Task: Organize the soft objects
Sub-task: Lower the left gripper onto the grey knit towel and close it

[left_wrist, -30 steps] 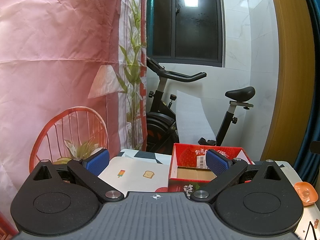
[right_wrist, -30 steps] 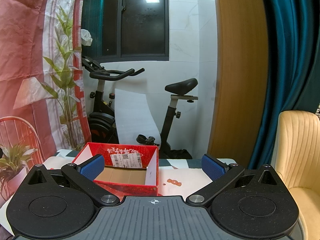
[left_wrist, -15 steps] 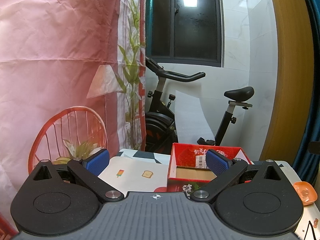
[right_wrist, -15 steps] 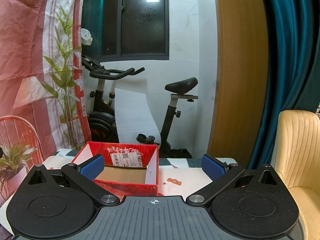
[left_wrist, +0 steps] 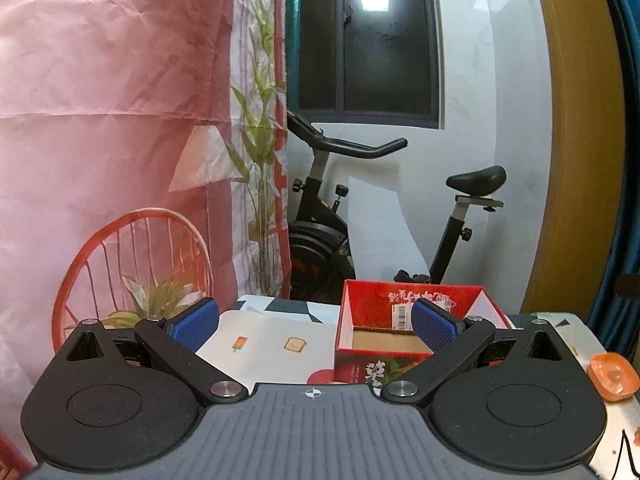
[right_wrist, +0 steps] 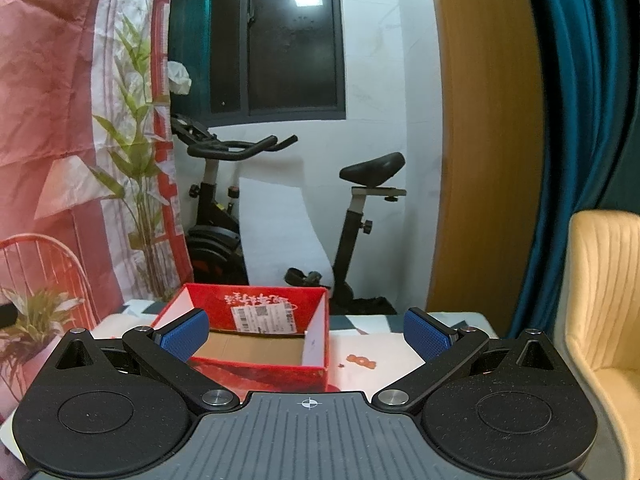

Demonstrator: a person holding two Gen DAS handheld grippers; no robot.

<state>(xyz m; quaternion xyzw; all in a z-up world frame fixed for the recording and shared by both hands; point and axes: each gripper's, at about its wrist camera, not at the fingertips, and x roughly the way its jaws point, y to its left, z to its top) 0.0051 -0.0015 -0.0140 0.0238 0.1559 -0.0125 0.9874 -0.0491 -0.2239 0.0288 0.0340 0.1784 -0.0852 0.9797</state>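
Behind the counter (right_wrist: 384, 344) sits an exercise bike (right_wrist: 224, 216). Left tongs (left_wrist: 316, 326) and right tongs (right_wrist: 306, 334) both hover spread wide, holding nothing. Red box (right_wrist: 256, 354) sits open on the counter, with an orange soft toy (left_wrist: 612, 376) well off to its right.

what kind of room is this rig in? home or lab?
Most likely a home, a spare room or living area. An exercise bike stands by a dark window, a cushioned yellow chair sits at the right, and a teal curtain hangs behind it.

Printed tablecloth-covered table (left_wrist: 272, 332) with open red box (right_wrist: 256, 368), small orange object (left_wrist: 612, 376).
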